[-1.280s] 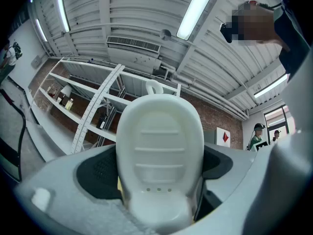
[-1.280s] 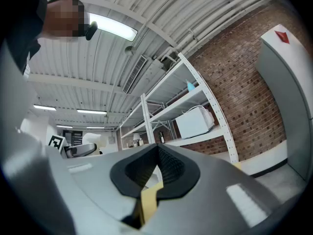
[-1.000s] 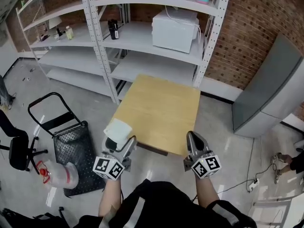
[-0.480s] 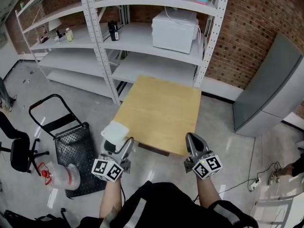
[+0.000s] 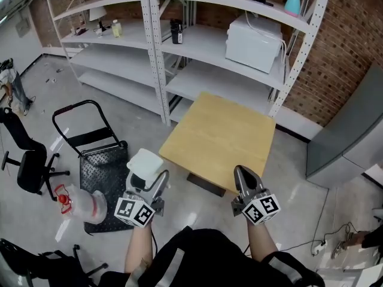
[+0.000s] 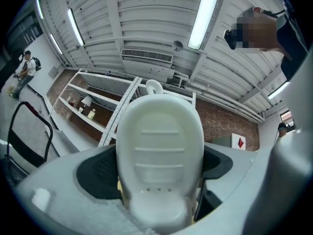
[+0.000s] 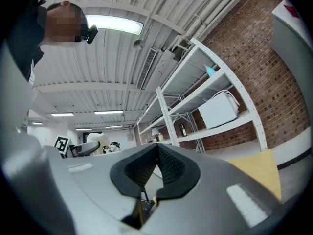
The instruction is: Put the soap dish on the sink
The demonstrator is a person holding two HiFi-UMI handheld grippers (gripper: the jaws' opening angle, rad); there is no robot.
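No sink anywhere in view, so there's a carry ahead, and that's my worry: the soap dish [image 5: 145,162] sticks up tall out of the left claw [image 5: 151,182], pinched only at its bottom end, so a quick swing could lever it loose onto the floor. Left claw is clamped on the dish, near-left of the counter [image 5: 218,136]. Right claw [image 5: 244,177] is closed, nothing in it.

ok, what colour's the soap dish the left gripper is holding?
The soap dish is plain white, no print. It shows best in the left gripper view.
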